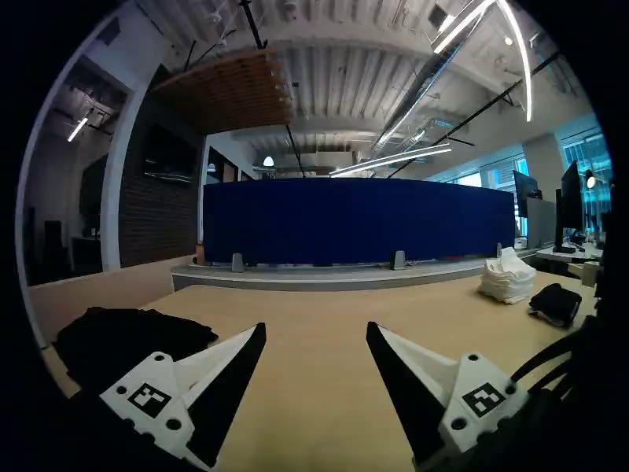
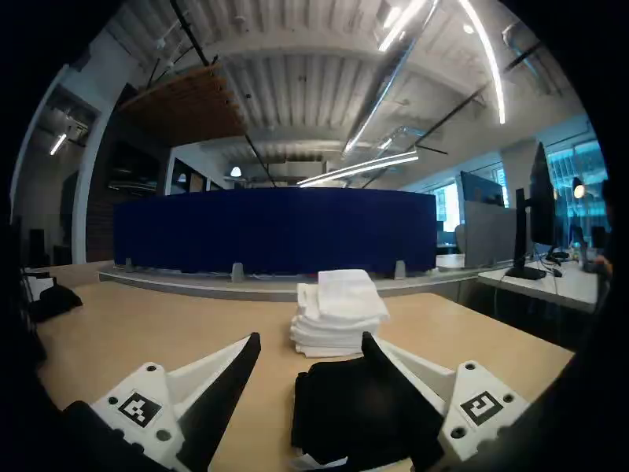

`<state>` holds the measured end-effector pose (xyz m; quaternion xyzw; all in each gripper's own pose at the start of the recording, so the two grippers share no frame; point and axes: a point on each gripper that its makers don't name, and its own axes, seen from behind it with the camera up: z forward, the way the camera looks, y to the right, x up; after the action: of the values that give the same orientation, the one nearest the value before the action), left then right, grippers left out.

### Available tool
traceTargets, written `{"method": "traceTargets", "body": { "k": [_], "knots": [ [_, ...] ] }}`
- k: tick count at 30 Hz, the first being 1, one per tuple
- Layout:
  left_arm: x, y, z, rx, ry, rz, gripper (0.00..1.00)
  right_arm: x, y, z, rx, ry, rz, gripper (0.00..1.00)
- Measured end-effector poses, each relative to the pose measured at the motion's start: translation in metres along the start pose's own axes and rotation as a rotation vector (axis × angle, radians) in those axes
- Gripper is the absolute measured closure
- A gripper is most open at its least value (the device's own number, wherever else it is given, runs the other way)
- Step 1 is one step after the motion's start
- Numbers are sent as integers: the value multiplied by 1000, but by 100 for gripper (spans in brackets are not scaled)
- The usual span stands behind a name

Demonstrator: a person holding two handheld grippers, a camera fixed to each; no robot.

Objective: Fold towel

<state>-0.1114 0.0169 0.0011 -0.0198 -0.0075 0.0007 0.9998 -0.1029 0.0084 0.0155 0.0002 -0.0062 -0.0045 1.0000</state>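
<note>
Right gripper point(image 2: 311, 336) hovers low over the counter point(image 2: 141, 330), jaws spread wide and clamped on nothing. The black towel point(image 2: 354, 409) lies flat between its fingers, crowding the right-hand one (whether it touches that finger, I cannot tell). Just beyond sits a white stack point(image 2: 338, 311) of folded cloths, close behind the towel.

Left gripper point(image 1: 315, 326) is released too, jaws apart above bare wood, with a loose black heap point(image 1: 126, 338) off to its left.

My read: that towel is light, soft and floppy. It will sag and bunch, so pinch it at 2 corners or along 1 hem, never mid-panel, and get a finger under the edge.

Room looks best on the open wood between the 2 grippers. The blue divider point(image 2: 275, 232) closes off the far side, the counter's right edge drops away near the monitor point(image 2: 535, 212), and a careless sweep could topple the white stack.
</note>
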Motion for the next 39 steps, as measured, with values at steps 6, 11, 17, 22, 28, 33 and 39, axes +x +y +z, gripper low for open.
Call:
{"method": "traceTargets", "body": {
  "k": [6,11,17,22,28,33,39],
  "knots": [
    [1,1,0,0,0,0,5,2,1,0,0,-1,-2,0],
    [2,1,0,0,0,-1,5,2,1,-1,0,-1,-3,0],
    [2,1,0,0,-1,-1,5,2,0,-2,0,-1,-3,0],
    [2,1,0,0,-1,-1,5,2,0,-3,0,-1,-2,0],
    [1,-1,0,0,-1,-3,5,2,0,-3,0,-1,-2,0],
    [1,-1,0,0,-1,-4,5,3,0,-4,0,-1,-2,0],
    [2,0,0,-1,-2,-4,5,3,0,-4,0,-1,-2,0]
  ]
}}
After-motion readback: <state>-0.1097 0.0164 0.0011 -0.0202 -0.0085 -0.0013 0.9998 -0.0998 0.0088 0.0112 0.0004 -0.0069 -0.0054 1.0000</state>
